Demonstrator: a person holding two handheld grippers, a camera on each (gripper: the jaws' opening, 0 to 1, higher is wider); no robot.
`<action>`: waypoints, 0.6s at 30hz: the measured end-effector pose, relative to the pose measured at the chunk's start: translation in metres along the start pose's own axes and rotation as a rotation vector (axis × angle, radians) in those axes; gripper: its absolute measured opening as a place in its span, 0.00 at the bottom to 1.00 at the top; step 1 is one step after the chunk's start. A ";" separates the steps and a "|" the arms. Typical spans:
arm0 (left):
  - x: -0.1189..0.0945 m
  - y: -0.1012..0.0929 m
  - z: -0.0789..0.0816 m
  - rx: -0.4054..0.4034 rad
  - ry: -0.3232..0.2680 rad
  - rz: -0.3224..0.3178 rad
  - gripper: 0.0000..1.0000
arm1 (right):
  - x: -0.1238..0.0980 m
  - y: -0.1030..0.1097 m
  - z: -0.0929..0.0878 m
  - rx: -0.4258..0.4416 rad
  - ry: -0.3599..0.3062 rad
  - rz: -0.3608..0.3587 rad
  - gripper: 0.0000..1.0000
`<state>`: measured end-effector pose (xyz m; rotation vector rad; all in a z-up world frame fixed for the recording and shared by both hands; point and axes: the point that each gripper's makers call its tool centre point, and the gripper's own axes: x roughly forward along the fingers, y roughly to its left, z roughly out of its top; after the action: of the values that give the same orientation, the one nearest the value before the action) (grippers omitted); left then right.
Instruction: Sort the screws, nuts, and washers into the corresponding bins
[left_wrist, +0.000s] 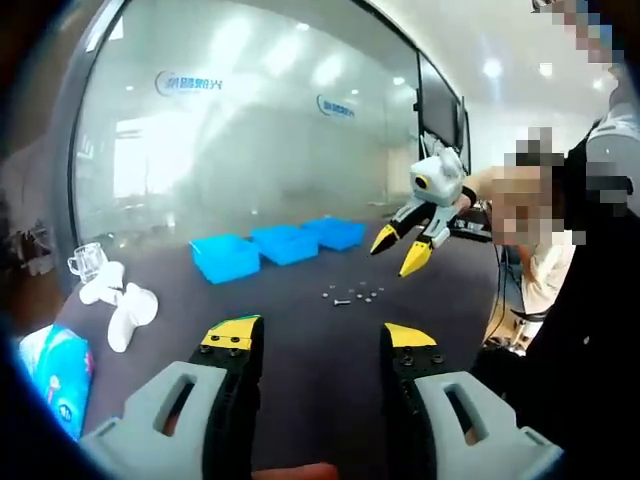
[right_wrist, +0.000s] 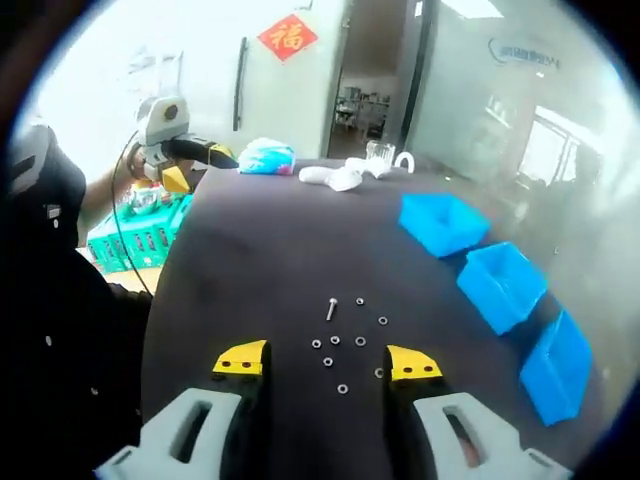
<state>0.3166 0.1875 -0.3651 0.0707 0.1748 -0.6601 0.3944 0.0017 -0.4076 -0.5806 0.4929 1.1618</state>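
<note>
Both grippers, left (left_wrist: 315, 340) and right (right_wrist: 328, 362), gape wide, holding nothing. One screw (right_wrist: 331, 309) and about nine small nuts and washers (right_wrist: 338, 352) lie just beyond the right gripper; three blue bins (right_wrist: 500, 282) sit farther right.

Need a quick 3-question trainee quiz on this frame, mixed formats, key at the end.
1. True or false: the three blue plastic bins already hold hardware.
2. The single long metal screw lies: A) in a bin, B) on the dark table among the small loose nuts and washers, C) in a gripper.
3. Fill in: the right gripper and the left gripper are both ___ and hold nothing.

Key: 1 false, they look empty; 2 B; 3 open.
</note>
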 end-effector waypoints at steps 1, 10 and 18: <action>0.000 0.000 0.000 -0.004 -0.003 0.000 0.46 | 0.002 -0.001 0.000 -0.003 0.009 0.004 0.40; -0.004 0.002 -0.001 -0.012 -0.020 0.019 0.46 | 0.026 -0.006 0.005 -0.021 0.111 0.054 0.38; -0.008 0.006 -0.004 -0.007 -0.026 0.048 0.46 | 0.045 -0.004 0.005 -0.003 0.214 0.095 0.34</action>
<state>0.3137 0.1974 -0.3677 0.0593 0.1499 -0.6125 0.4133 0.0355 -0.4316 -0.6943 0.7077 1.1960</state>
